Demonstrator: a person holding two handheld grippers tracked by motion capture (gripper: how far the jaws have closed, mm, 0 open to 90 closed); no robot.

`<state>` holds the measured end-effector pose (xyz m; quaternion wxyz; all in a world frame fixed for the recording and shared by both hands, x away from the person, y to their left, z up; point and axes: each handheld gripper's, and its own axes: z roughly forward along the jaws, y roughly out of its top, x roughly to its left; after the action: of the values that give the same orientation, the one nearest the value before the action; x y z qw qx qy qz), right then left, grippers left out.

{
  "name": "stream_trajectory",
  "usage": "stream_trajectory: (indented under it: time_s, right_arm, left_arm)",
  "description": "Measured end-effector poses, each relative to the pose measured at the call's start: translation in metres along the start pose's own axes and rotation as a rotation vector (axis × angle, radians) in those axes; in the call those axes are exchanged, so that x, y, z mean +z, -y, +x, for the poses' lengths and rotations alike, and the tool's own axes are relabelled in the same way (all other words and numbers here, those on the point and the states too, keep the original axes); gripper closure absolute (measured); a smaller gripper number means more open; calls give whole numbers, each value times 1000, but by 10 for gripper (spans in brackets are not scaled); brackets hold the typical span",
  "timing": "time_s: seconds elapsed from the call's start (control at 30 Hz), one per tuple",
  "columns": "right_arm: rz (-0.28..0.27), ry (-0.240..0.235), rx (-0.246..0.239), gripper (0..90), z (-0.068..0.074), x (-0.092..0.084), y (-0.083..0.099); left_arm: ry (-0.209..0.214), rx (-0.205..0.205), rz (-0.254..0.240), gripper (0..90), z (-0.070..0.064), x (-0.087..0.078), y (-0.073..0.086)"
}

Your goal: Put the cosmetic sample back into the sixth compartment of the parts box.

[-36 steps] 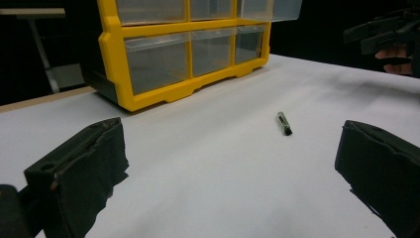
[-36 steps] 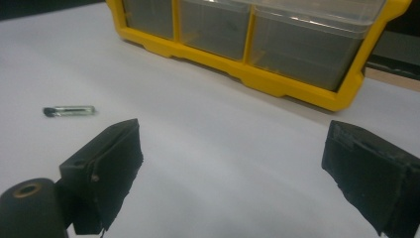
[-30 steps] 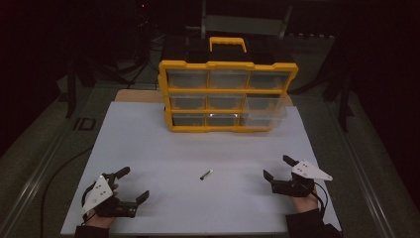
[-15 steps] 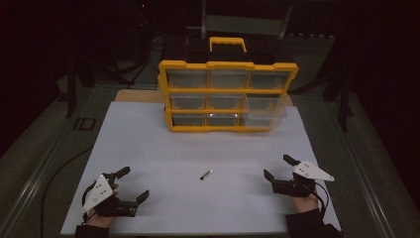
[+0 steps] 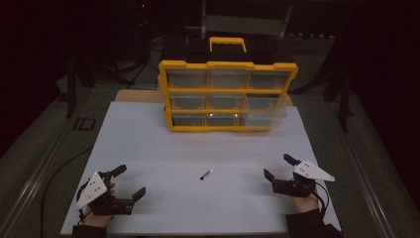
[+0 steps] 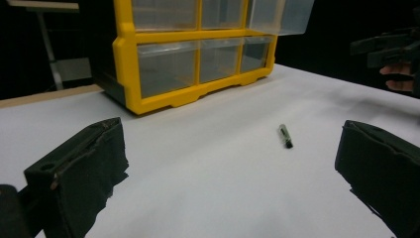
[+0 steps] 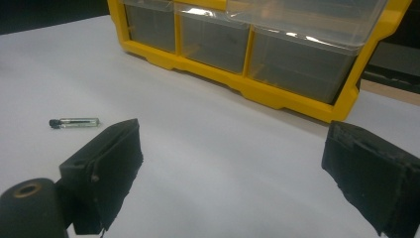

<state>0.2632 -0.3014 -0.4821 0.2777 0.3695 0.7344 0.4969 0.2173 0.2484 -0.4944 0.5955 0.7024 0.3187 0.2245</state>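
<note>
A small vial [image 5: 206, 174] with a dark cap lies on its side on the white tabletop [image 5: 148, 139], roughly midway between the two grippers and well apart from both. In the left gripper view the vial [image 6: 285, 136] lies ahead and a little to the right, between the spread jaws but far beyond them; in the right gripper view the vial [image 7: 74, 122] lies off to the left, just past the left jaw. The left gripper [image 5: 128, 182] rests near the tabletop's front left corner with its jaws wide apart and nothing between them. The right gripper [image 5: 280, 167] sits near the front right edge, likewise spread open and empty. Behind the vial, toward the far edge, stands a yellow drawer cabinet [image 5: 228, 96] with clear drawers and a handle on top; its right middle drawer [image 5: 264, 110] is pulled out part way.
</note>
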Motion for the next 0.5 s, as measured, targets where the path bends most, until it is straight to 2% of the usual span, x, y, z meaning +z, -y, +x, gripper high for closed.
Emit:
stream_trajectory:
  time_s: [0.2,0.5]
  right_arm:
    - [-13,-3,7,87,1,-1,-2]
    - [-22,-5,2,87,2,-2,-4]
  left_arm:
    - [18,-4,16,0,-2,1,-21]
    - [26,39,31,0,-2,7,-57]
